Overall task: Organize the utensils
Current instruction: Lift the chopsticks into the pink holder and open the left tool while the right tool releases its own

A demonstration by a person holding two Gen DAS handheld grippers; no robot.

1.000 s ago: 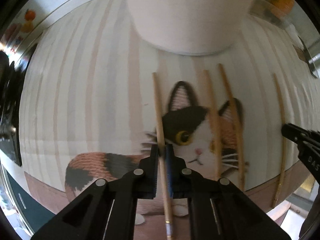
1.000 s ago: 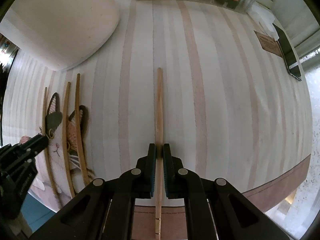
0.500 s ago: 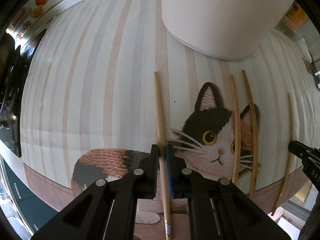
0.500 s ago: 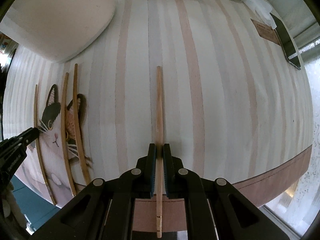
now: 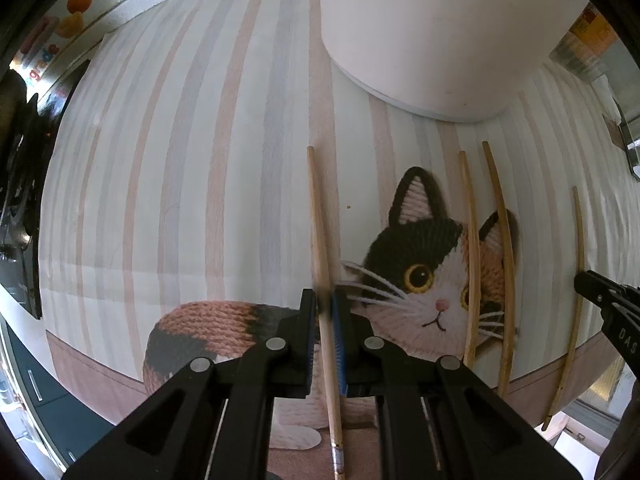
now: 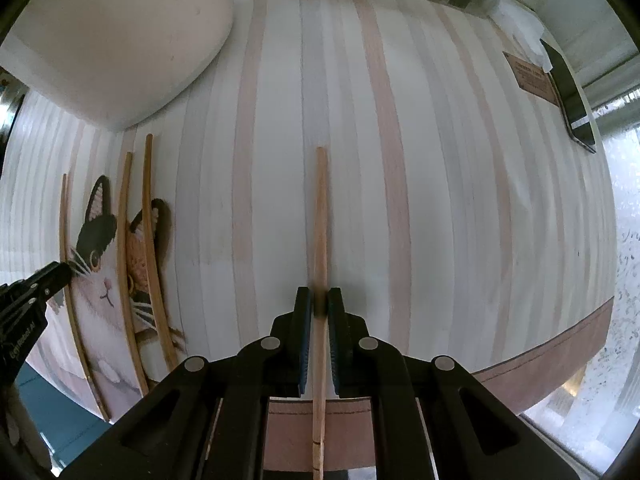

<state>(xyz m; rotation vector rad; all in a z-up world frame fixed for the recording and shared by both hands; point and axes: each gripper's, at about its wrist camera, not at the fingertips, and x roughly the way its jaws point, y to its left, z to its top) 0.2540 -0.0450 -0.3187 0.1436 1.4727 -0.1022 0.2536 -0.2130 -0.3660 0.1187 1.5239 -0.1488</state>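
The table [image 6: 460,160] wears a striped cloth [image 5: 180,180] with a knitted-look cat picture [image 5: 424,276]. A large white container [image 5: 432,32] stands on the cloth beyond the cat's ears. Two chopsticks [image 5: 472,248] lie side by side across the cat's face. At the table's far edge from the cat lie a phone [image 6: 568,96] and a brown card [image 6: 534,80].

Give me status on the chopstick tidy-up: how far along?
Nothing visibly stowed yet. In hand: left gripper jaws shut on one chopstick, right gripper on another chopstick. Left: two loose chopsticks lying across the cat mat near the white container.
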